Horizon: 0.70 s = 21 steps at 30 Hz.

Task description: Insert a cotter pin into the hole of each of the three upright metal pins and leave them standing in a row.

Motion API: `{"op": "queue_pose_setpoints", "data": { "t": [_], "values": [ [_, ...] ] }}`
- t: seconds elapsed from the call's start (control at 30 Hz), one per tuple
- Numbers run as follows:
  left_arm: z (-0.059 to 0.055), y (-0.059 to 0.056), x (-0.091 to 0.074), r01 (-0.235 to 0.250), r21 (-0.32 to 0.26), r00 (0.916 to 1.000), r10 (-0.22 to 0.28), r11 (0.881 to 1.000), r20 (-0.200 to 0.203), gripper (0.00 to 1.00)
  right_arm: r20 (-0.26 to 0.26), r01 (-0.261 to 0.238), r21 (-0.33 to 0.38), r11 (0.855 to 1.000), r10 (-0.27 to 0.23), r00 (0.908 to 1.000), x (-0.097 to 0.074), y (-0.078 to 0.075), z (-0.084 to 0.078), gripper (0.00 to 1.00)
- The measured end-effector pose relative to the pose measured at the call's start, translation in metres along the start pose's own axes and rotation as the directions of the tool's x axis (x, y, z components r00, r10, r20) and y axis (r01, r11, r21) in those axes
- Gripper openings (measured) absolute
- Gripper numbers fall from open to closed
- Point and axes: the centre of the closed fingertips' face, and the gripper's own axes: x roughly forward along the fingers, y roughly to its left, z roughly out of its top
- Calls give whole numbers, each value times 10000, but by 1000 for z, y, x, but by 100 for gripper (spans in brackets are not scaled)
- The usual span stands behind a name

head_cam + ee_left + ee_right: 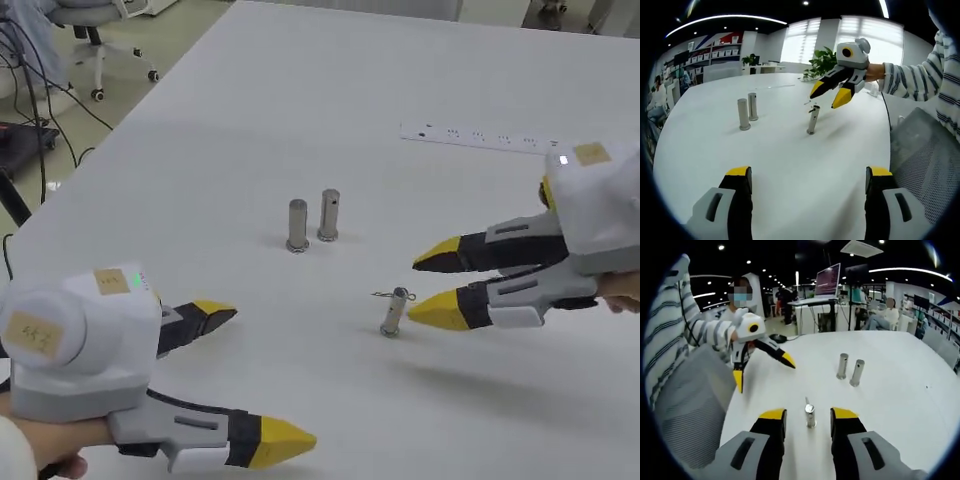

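Two bare upright metal pins (298, 225) (329, 214) stand side by side mid-table. A third pin (394, 314) stands apart to their right, with a cotter pin (390, 295) through its top. My right gripper (433, 286) is open, its yellow tips just right of that pin. In the right gripper view the pin (810, 415) stands just ahead of my right gripper (808, 415), apart from both tips. My left gripper (262, 375) is open at the near left with nothing in it. In the left gripper view all three pins (743, 114) (753, 106) (813, 119) stand beyond my left gripper (809, 175).
A white power strip (480, 139) lies at the table's far right. An office chair (95, 40) and cables stand on the floor off the table's left edge. In the right gripper view, people sit at desks beyond the table's far side.
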Motion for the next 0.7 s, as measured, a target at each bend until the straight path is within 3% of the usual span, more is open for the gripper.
{"op": "queue_pose_setpoints", "data": {
  "t": [0.1,0.43,0.53,0.7],
  "values": [
    [2,2,0,46,-223,10000,-45,9997,41,94,128,236,191,9995,-239,9996,-9,3,-4,39],
    [3,-1,0,168,-157,9998,-169,9997,-49,94,653,715,1093,9914,-790,9947,-27,15,-15,46],
    [1,-2,-1,183,-248,9997,-186,9995,-140,94,1267,423,2081,9772,-698,9895,-32,24,-14,51],
    [1,-4,-1,257,-312,9996,-260,9992,-101,94,1361,959,2489,9638,-1328,9817,-46,25,-24,59]
  ]
}}
